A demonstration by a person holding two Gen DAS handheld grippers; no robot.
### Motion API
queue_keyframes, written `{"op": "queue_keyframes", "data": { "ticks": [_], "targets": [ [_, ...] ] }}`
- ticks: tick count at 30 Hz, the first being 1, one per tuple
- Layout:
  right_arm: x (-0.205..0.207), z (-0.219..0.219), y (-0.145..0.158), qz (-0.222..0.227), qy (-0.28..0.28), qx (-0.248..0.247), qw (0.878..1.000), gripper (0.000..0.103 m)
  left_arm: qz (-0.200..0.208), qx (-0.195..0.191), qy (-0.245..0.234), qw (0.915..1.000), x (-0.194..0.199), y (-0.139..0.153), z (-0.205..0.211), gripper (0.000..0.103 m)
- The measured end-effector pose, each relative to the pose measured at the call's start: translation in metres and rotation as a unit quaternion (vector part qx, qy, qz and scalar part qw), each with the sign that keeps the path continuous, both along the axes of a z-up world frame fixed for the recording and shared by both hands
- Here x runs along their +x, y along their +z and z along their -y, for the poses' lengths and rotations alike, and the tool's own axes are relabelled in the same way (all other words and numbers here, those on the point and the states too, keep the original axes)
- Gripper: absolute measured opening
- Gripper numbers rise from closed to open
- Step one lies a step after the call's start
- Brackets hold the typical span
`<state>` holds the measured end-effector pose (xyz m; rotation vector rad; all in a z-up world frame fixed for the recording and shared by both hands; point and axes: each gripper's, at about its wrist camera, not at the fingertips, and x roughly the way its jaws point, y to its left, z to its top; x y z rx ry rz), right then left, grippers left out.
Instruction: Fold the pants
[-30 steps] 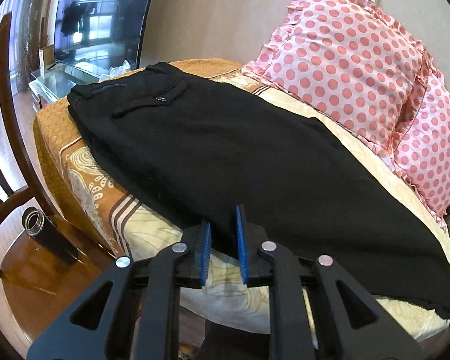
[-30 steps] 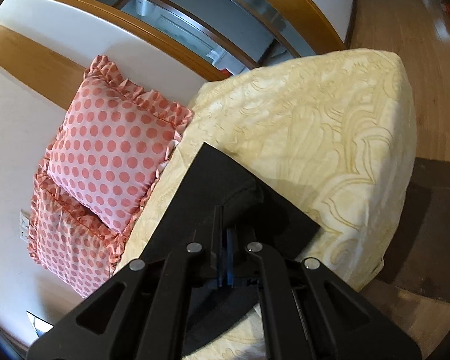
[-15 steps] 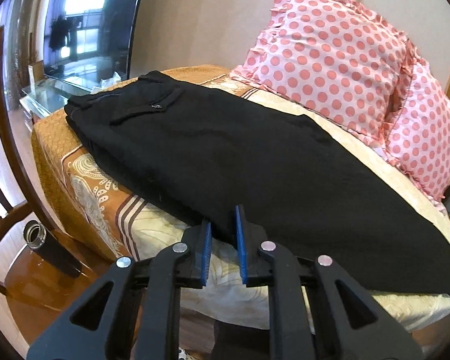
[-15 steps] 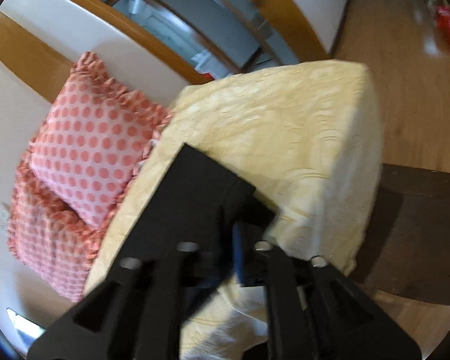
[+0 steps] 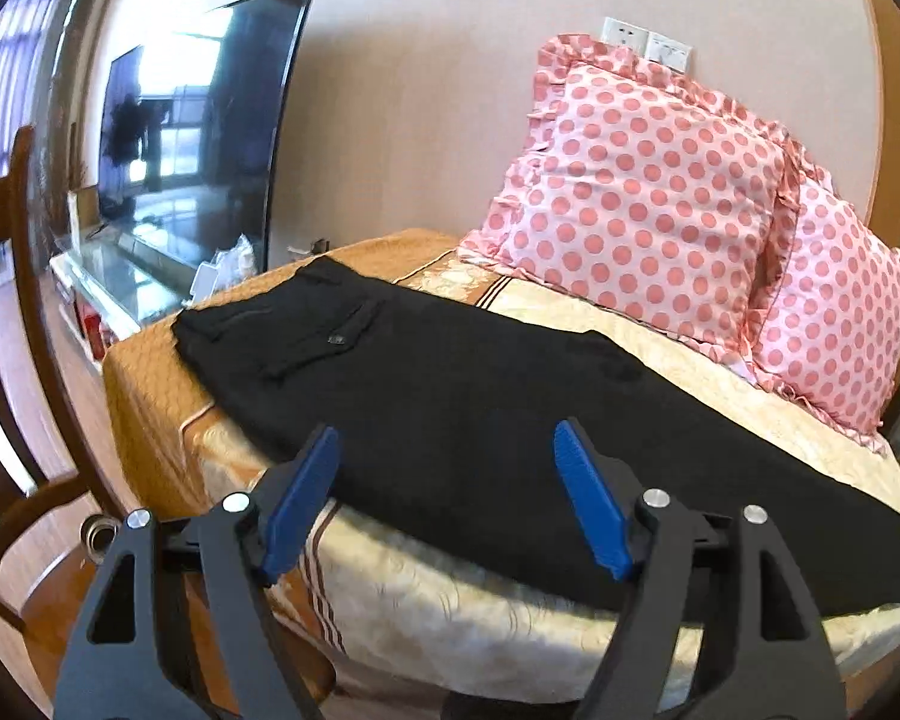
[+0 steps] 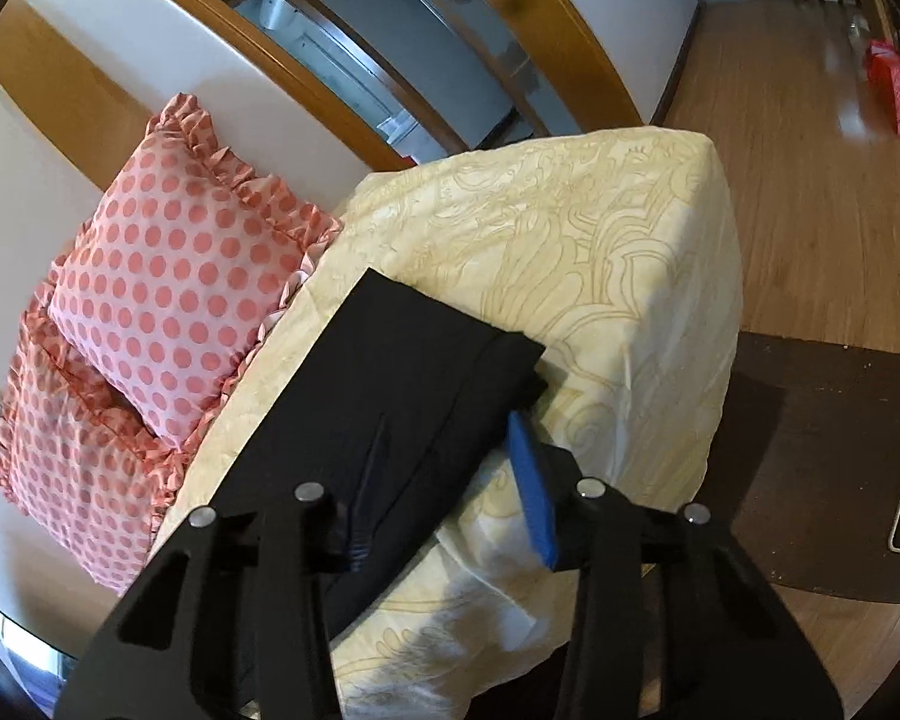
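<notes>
1. Black woven pants (image 5: 450,420), already folded lengthwise, lie along the near edge of a cream quilted bed (image 5: 450,618). In the left wrist view the left gripper (image 5: 444,474) hangs over the mid-leg with its jaws wide apart; the waistband is at 10 o'clock and two polka-dot pillows (image 5: 642,204) at 2 o'clock.
2. Only the right wrist view shows the stacked hems (image 6: 450,354), at 12 o'clock from the right gripper (image 6: 450,456), whose jaws are apart and empty. The cloth looks soft, light and limp, so it is best pinched at hem and waistband.
</notes>
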<state>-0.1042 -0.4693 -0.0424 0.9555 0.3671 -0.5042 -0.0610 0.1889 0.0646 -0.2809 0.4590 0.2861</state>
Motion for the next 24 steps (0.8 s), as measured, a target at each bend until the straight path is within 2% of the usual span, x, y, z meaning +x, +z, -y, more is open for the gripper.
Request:
{"op": "queue_keyframes", "data": {
  "ticks": [4,8,9,10,12,14,17,19,22,24],
  "targets": [
    [-0.002,-0.003,-0.003,0.016,-0.013,0.028,0.999,0.041,-0.025,-0.007,0.008,0.9996,0.015,-0.015,-0.012,0.077],
    [0.01,-0.01,0.001,-0.003,-0.016,0.001,1.0,0.042,-0.058,-0.02,0.005,0.9981,0.025,-0.035,-0.021,0.08],
    [0.018,-0.009,0.0,0.005,-0.002,0.0,1.0,0.026,-0.067,-0.028,0.003,0.9974,0.027,-0.041,-0.023,0.082],
    [0.023,-0.006,-0.004,0.016,0.011,0.011,1.0,0.007,-0.077,-0.041,-0.002,0.9962,0.028,-0.05,-0.026,0.083],
    [0.027,-0.006,-0.006,0.043,0.015,0.029,0.999,0.006,-0.071,-0.027,0.001,0.9972,0.025,-0.053,-0.024,0.088],
    [0.032,-0.02,0.012,0.063,0.022,-0.001,0.998,0.006,-0.066,-0.022,-0.005,0.9975,0.023,-0.054,-0.023,0.088],
    [0.06,-0.064,0.05,0.093,0.094,-0.052,0.99,0.006,-0.063,-0.022,-0.011,0.9977,0.023,-0.055,-0.024,0.09],
    [0.086,-0.109,0.076,0.12,0.173,-0.077,0.975,0.006,-0.062,-0.019,-0.011,0.9978,0.023,-0.055,-0.023,0.09],
    [0.127,-0.194,0.101,0.148,0.312,-0.094,0.934,0.006,-0.062,-0.019,-0.011,0.9979,0.023,-0.055,-0.023,0.09],
    [0.156,-0.267,0.101,0.139,0.415,-0.099,0.893,0.006,-0.06,-0.03,-0.012,0.9977,0.022,-0.055,-0.024,0.09]
  ]
}}
